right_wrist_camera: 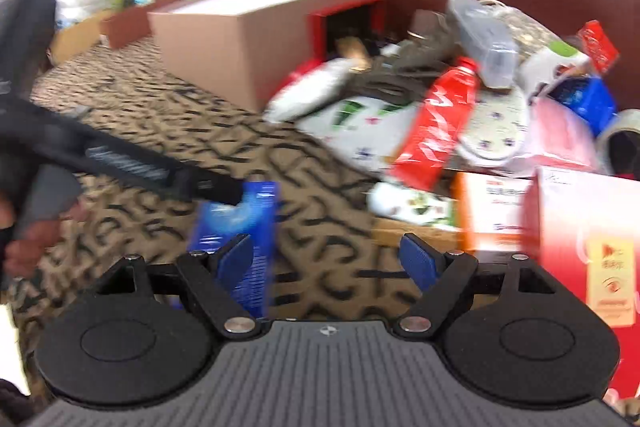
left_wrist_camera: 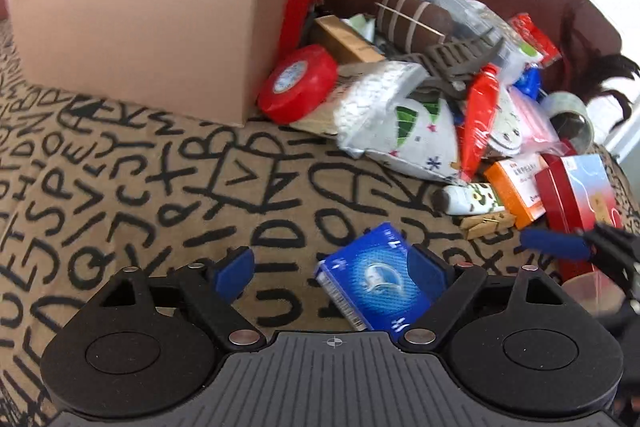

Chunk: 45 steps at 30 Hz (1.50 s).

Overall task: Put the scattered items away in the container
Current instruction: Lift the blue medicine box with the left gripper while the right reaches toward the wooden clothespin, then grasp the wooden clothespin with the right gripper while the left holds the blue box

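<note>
Left claw [left_wrist_camera: 332, 267] gaped wide around blue box [left_wrist_camera: 374, 285], right pad touching it, on lettered cloth [left_wrist_camera: 120, 163]. Right claw [right_wrist_camera: 332, 257] wide, empty. Box writing too blurry. Cardboard box [left_wrist_camera: 140, 39] well apart.

Both grippers point down, jaws wide: the left gripper [left_wrist_camera: 334, 263] low-centre, the right gripper [right_wrist_camera: 332, 253] likewise.

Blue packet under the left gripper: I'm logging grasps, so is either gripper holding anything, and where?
Nothing is held. The left gripper stands open around the blue packet; the right gripper is open.
</note>
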### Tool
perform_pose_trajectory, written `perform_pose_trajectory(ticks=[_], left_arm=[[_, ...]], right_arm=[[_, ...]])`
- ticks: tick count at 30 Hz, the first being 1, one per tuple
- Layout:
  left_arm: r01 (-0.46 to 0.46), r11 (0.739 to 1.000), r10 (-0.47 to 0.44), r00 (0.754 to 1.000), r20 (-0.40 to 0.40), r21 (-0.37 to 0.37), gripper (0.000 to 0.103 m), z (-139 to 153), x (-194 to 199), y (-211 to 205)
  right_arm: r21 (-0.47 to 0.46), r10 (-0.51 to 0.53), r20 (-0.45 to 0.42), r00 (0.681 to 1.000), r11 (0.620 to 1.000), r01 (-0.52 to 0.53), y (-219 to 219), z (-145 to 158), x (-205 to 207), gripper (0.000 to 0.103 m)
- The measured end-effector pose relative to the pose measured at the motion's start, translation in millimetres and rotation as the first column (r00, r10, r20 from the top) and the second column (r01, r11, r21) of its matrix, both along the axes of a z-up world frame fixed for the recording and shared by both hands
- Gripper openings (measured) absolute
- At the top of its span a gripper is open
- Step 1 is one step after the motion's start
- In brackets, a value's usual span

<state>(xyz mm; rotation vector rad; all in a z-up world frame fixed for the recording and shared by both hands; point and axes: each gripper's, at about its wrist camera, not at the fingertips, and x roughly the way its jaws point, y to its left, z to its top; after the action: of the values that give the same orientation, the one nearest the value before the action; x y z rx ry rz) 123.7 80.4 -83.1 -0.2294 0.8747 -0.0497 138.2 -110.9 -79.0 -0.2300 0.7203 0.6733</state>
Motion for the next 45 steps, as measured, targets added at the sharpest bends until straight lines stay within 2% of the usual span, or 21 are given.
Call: perform_pose_trajectory(ticks=[5, 7, 11, 13, 16, 21, 23, 24, 25, 26, 30, 33, 37, 39, 42, 45], left_arm=[[0.034, 0.997, -0.032, 0.999, -0.026, 0.069, 0.093, -10.7, 21.9, -24.0], [0.012, 0.997, -0.009, 0.999, -0.032, 0.075, 0.094, -15.8, 26.7, -23.9], [-0.003, 0.988, 0.006, 1.0, -0.019, 0.157, 0.094, -19.8, 23.6, -20.9], [-0.019, 0.984, 0.022, 1.0, -0.012, 0.18, 0.096, -21.1, 19.0, -15.0], [-0.032, 0.977, 0.035, 0.999, -0.011, 0.211, 0.096, -23.4, 12.5, -4.1], [-0.028, 0.976, 0.031, 0.999, -0.01, 0.218, 0.096, -21.4, -5.0, 7.8], [-0.025, 0.975, 0.028, 1.0, -0.01, 0.222, 0.096, -21.0, -13.6, 10.9], [-0.022, 0.974, 0.024, 1.0, -0.01, 0.224, 0.096, -20.8, -18.9, 12.1], [-0.015, 0.975, 0.017, 1.0, -0.011, 0.223, 0.096, -20.5, -24.8, 13.1], [-0.003, 0.976, 0.005, 1.0, -0.012, 0.216, 0.096, -19.8, -31.3, 13.9], [0.075, 0.99, -0.076, 0.997, 0.006, 0.123, 0.096, -14.8, -52.6, 19.8], [0.081, 0.995, -0.083, 0.996, 0.034, 0.056, 0.096, -4.2, -62.8, 25.2], [0.129, 0.991, -0.126, 0.988, 0.095, -0.026, 0.096, 10.5, -73.9, 29.4], [0.199, 0.98, -0.195, 0.975, 0.106, -0.029, 0.096, 12.8, -76.5, 24.4], [0.289, 0.957, -0.289, 0.952, 0.098, 0.019, 0.096, 8.3, -81.9, 6.1], [0.342, 0.94, -0.342, 0.937, 0.075, 0.016, 0.096, -2.4, -80.6, -8.4]], right_arm=[[-0.001, -0.027, -0.032, 0.999, 1.0, 0.027, 1.7, -12.0, 26.8, 0.083], [-0.031, -0.034, -0.007, 0.999, 0.999, 0.034, 3.6, -14.6, 32.9, 0.084], [-0.109, -0.004, 0.048, 0.999, 0.994, 0.009, 11.5, -17.7, 33.4, 0.084], [-0.112, -0.014, 0.056, 0.998, 0.994, 0.021, 12.2, -18.1, 36.3, 0.085], [-0.129, -0.065, 0.039, 0.997, 0.989, 0.069, 14.9, -25.0, 44.9, 0.087], [-0.127, -0.031, 0.015, 0.999, 0.991, 0.033, 9.7, -24.7, 36.3, 0.088], [-0.108, -0.012, -0.02, 1.0, 0.994, 0.01, 2.3, -21.5, 25.5, 0.088], [-0.079, 0.007, -0.075, 0.997, 0.997, -0.013, -1.6, -21.3, 20.5, 0.083], [-0.044, 0.033, -0.114, 0.993, 0.998, -0.039, -4.9, -20.7, 13.7, 0.081], [-0.03, 0.055, -0.104, 0.993, 0.998, -0.059, -6.7, -18.7, 4.8, 0.08], [-0.057, 0.063, 0.007, 0.998, 0.996, -0.062, -8.3, -6.4, -9.7, 0.08], [-0.076, 0.001, 0.025, 1.0, 0.997, 0.001, -3.3, -5.1, 4.3, 0.08], [-0.047, -0.094, -0.02, 0.995, 0.995, 0.093, 3.5, -12.7, 27.7, 0.08], [-0.062, -0.12, -0.015, 0.993, 0.991, 0.119, 8.1, -17.9, 36.2, 0.081], [-0.125, -0.131, 0.05, 0.99, 0.983, 0.137, 10.9, -28.6, 43.7, 0.083], [-0.09, -0.169, 0.003, 0.986, 0.982, 0.169, 0.0, -31.5, 52.8, 0.084]])
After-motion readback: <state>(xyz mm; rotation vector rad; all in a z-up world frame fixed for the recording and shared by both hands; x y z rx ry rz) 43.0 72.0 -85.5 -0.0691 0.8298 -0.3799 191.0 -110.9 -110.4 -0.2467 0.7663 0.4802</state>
